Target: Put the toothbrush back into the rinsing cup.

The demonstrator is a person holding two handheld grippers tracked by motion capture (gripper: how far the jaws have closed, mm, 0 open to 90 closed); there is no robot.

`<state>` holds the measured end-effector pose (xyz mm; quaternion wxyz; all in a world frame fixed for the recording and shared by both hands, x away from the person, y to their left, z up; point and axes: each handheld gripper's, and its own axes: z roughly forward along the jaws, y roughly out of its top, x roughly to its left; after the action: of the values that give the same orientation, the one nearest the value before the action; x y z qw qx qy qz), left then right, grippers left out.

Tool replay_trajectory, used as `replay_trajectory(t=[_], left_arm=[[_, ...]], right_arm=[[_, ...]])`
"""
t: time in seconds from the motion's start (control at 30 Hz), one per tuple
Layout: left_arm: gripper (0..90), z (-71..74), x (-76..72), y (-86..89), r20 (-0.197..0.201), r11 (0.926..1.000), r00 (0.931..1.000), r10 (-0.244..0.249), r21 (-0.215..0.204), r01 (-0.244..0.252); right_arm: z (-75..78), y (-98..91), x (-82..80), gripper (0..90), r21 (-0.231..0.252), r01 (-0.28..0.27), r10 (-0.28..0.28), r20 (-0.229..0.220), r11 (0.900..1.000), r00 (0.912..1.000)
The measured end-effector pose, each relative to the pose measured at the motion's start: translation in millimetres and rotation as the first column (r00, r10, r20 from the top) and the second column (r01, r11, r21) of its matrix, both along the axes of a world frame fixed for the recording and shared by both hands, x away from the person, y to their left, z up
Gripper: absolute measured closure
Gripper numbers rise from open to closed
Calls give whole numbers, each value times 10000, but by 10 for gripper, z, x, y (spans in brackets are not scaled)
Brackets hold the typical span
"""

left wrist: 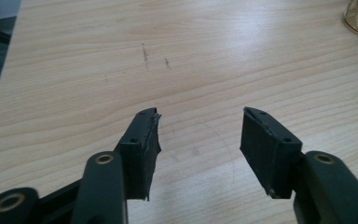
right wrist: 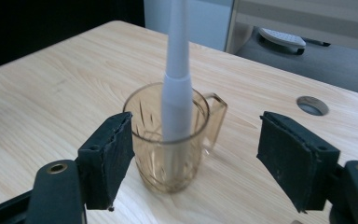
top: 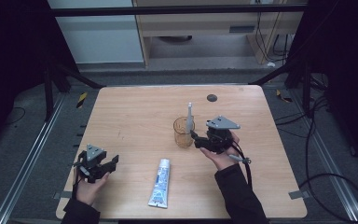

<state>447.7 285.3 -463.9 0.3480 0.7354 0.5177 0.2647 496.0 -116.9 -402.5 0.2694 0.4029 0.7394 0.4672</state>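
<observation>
The toothbrush [right wrist: 177, 70] top is cut off at the frame's upper edge; the right gripper [right wrist: 200, 163] gapes wide, empty, before the cup [right wrist: 168, 144].

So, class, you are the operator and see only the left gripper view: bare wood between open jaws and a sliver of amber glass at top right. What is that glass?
Observer: An amber glass mug with a handle. A white toothbrush stands in it.
Operator: Is anything holding it?
Observer: No. The right gripper faces the mug, open, with its pads off the glass.
Operator: Anything else on the table?
Observer: A toothpaste tube lies flat near the front edge, to the right of the left gripper.
</observation>
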Motion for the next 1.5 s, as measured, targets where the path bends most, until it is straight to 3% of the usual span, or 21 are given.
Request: replay_trajectory(t=[0.23,0.47,0.63,0.83,0.93,1.03,1.23,1.37,1.5], left_arm=[[556,7,-28,-65,-136,9993,9993,-338,-175,336],[652,4,-74,-182,-399,9940,9940,-1017,-450,999],[762,-3,-129,-310,-688,9848,9827,-1722,-348,1701],[823,-32,-216,-478,-1094,9723,9664,-2325,-487,2284],[855,-50,-265,-565,-1275,9635,9552,-2671,-521,2625],[869,-71,-321,-660,-1445,9508,9398,-3098,-483,3060],[886,-142,-414,-849,-1950,9217,9021,-3849,-294,3869],[889,-182,-463,-945,-2226,9049,8805,-4185,-188,4253],[890,-199,-494,-1002,-2335,8937,8666,-4411,-253,4480]], right_arm=[[-55,-257,-145,273,-188,116,-121,-298,9998,9995],[-182,-527,-281,299,-259,305,-321,-621,9992,9976],[-283,-704,-369,324,-358,607,-632,-739,9975,9953],[-353,-858,-436,318,-322,856,-882,-926,9958,9918],[-450,-961,-473,301,-516,1040,-1095,-1188,9932,9869],[-517,-1031,-503,296,-611,1158,-1230,-1329,9914,9835],[-577,-1127,-537,271,-578,1417,-1490,-1527,9882,9770],[-621,-1180,-562,258,-706,1542,-1639,-1610,9855,9732],[-629,-1198,-569,254,-719,1566,-1665,-1615,9850,9727]])
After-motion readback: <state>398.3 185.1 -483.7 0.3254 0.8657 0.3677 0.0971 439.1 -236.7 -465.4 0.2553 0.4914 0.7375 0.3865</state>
